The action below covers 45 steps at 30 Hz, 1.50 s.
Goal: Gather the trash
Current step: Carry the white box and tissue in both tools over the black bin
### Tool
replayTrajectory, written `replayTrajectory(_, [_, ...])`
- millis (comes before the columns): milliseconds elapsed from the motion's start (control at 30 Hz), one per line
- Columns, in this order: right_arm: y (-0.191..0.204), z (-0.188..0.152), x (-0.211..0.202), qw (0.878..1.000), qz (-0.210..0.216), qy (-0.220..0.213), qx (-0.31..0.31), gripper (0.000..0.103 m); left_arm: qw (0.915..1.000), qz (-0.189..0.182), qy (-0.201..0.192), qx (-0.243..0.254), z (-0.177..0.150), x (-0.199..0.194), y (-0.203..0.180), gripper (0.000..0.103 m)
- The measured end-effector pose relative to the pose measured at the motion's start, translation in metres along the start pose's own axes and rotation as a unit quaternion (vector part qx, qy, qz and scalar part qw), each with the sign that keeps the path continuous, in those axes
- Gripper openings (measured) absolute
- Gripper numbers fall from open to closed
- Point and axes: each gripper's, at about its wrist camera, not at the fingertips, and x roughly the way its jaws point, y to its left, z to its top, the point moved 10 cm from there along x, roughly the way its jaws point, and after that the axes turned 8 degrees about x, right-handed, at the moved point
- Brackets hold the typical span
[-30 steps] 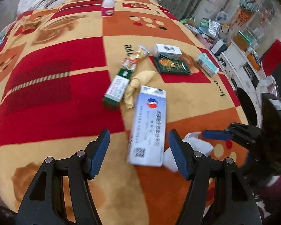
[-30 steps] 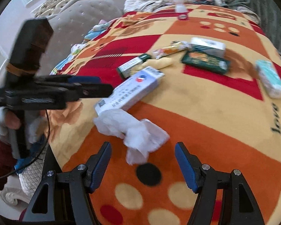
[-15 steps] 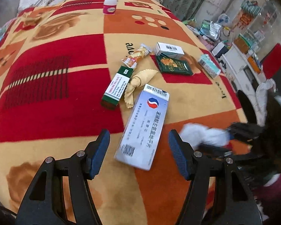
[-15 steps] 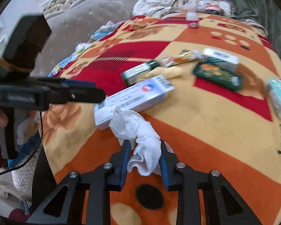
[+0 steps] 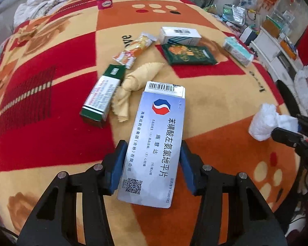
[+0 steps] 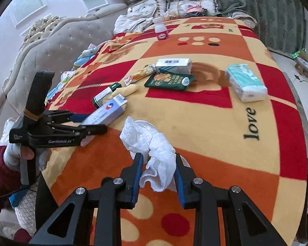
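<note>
my left gripper (image 5: pixel 152 166) clamps the light, crushable box (image 5: pixel 156 141) by its long sides; right gripper (image 6: pixel 157 174) pinches soft tissue (image 6: pixel 152 143).

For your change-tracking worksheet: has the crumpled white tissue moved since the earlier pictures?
Yes. The crumpled white tissue has left the blanket beside the blue-white medicine box, lifted toward the camera in the right gripper.
</note>
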Motion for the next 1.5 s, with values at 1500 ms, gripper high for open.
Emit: replayTrajectory(1500, [-0.179, -0.005, -0.123, 0.981, -0.088, -0.102, 0.143, 0.028, 0.9880, -0.089, -0.054, 0.114, 0.108, 0.007, -0.237, 0.049])
